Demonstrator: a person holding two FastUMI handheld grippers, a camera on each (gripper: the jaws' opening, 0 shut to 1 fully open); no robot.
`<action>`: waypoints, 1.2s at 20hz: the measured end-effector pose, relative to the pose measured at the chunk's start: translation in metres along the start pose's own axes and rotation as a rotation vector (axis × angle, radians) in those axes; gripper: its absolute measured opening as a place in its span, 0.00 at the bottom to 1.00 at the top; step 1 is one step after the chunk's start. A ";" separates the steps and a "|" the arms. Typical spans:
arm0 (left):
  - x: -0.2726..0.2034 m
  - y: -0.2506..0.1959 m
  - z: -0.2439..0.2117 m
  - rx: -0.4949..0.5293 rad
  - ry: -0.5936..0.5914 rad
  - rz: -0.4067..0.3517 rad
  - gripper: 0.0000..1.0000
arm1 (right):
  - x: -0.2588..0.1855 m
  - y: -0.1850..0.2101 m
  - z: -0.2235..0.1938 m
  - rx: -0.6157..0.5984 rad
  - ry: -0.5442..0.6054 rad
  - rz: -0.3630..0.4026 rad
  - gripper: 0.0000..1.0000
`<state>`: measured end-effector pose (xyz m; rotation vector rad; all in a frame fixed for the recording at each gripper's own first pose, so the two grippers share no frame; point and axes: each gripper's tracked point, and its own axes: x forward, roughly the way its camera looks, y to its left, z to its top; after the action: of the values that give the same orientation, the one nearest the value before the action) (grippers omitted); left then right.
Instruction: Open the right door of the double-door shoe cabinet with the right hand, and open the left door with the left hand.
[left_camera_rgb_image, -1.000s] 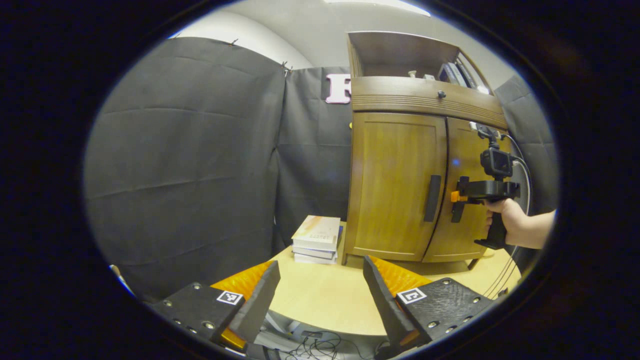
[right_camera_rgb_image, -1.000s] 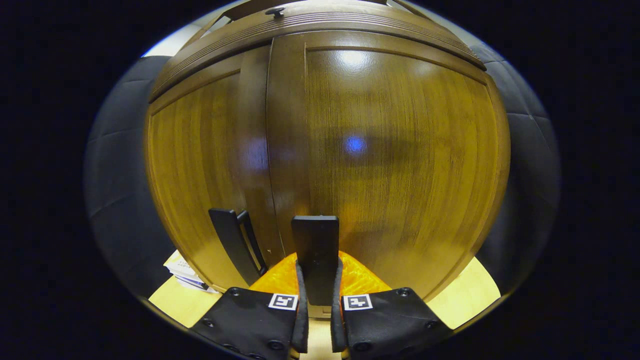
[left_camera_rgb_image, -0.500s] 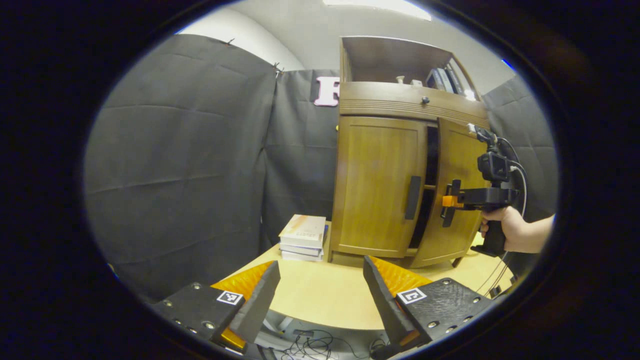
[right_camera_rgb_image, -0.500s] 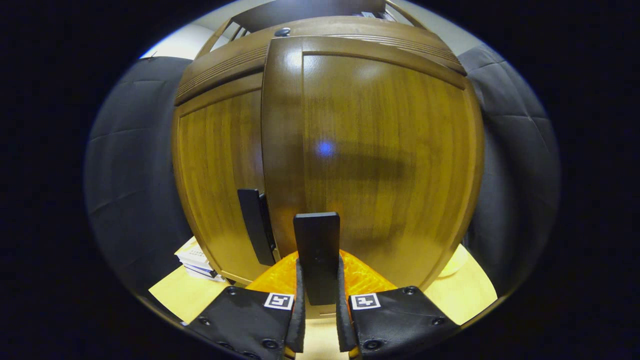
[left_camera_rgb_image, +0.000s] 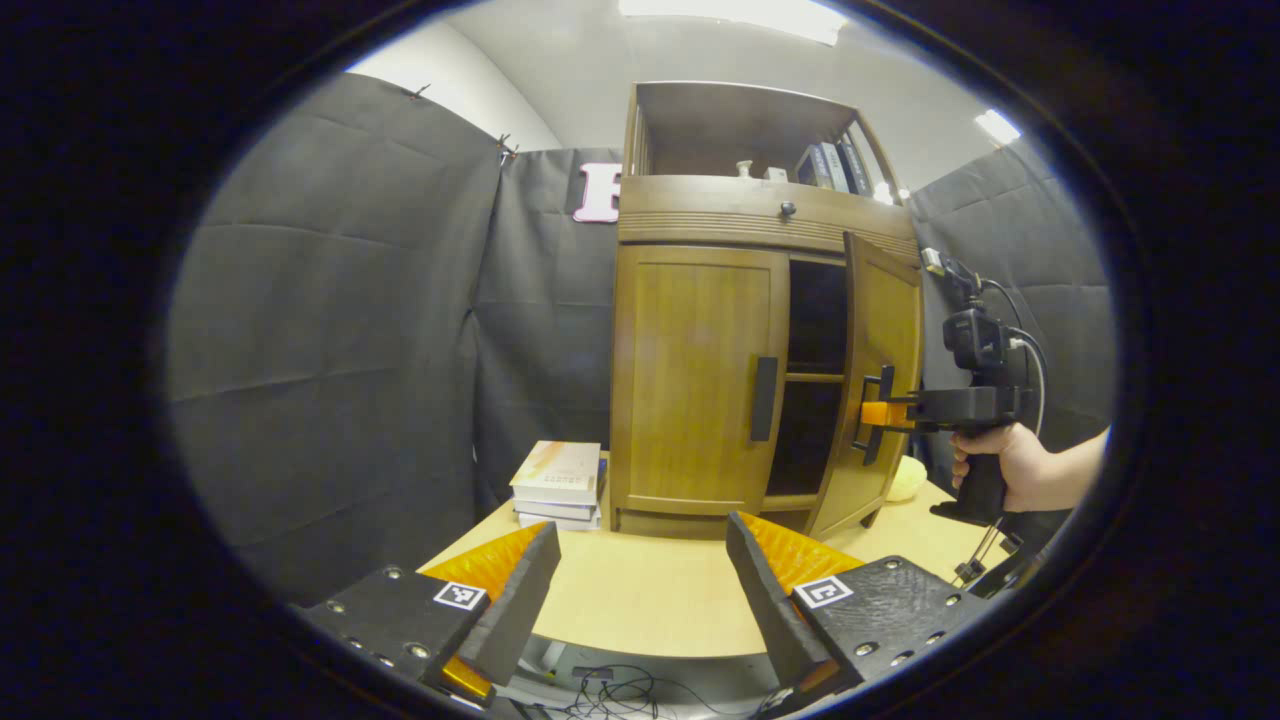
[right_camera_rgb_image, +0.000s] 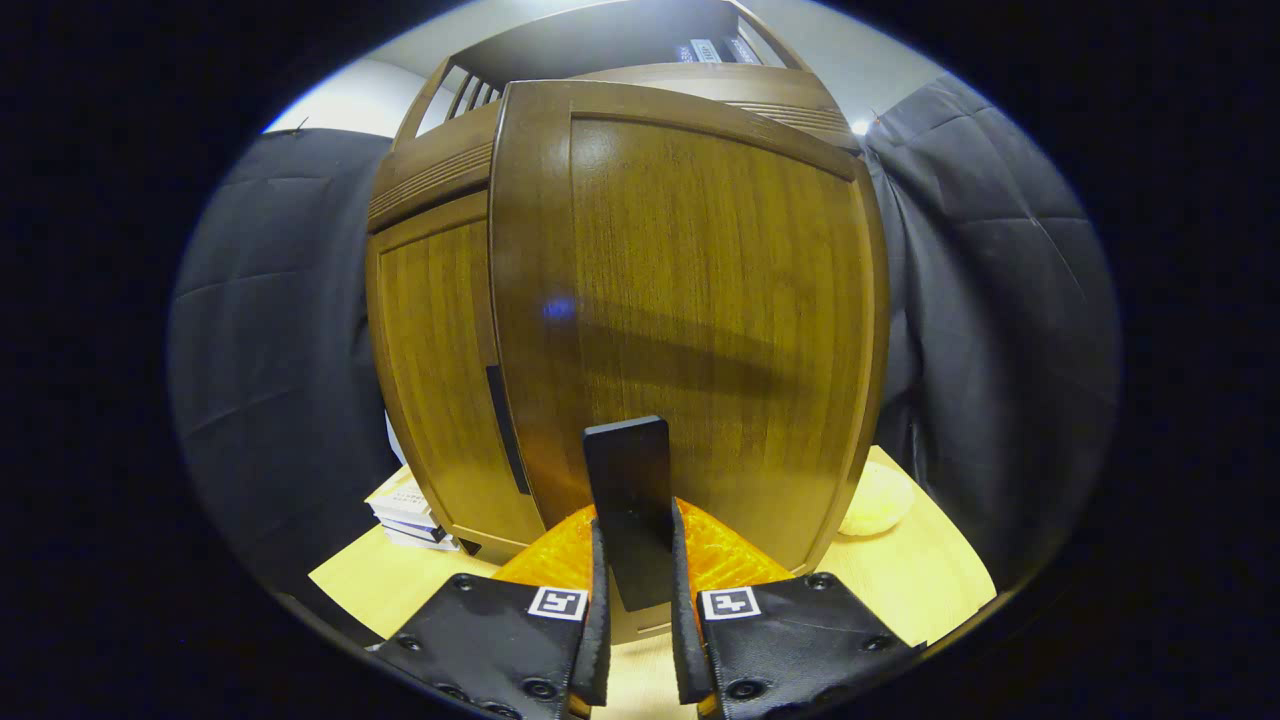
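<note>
- Two doors on the brown wooden double-door shoe cabinet (left_camera_rgb_image: 720, 380), mid-frame on the pale wooden desk (left_camera_rgb_image: 640, 600) in left gripper view: right wooden door (right_camera_rgb_image: 690, 320) partly swung out, dark shelves showing in the gap; left wooden door (left_camera_rgb_image: 697, 385) shut.
- Step in hand: opening right door. Best done, I'd say, by pulling along the hinge arc w/ grip square on the handle, no twisting.
- Right gripper (right_camera_rgb_image: 635, 610): jaws closed tight on the door's black vertical bar handle (right_camera_rgb_image: 630, 500), both fingers pressing it.
- Left gripper (left_camera_rgb_image: 640, 590): jaws wide apart, holding nothing, low in frame, well apart from left door's black handle (left_camera_rgb_image: 764, 399).
- Next, prob.: left gripper goes to that handle.
</note>
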<state>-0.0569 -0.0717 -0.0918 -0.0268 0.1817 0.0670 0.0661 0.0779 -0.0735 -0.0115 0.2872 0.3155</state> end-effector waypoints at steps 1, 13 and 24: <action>0.001 -0.004 0.001 -0.004 -0.001 -0.004 0.96 | -0.010 -0.008 0.004 0.003 0.002 0.007 0.24; -0.001 -0.061 0.020 0.022 -0.019 0.063 0.96 | -0.064 -0.049 -0.006 -0.020 0.038 0.140 0.24; -0.046 -0.148 -0.016 -0.039 -0.003 0.064 0.96 | -0.101 -0.113 -0.013 -0.022 0.003 0.207 0.24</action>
<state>-0.0945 -0.2232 -0.0959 -0.0602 0.1778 0.1345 0.0052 -0.0609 -0.0614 -0.0036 0.2887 0.5238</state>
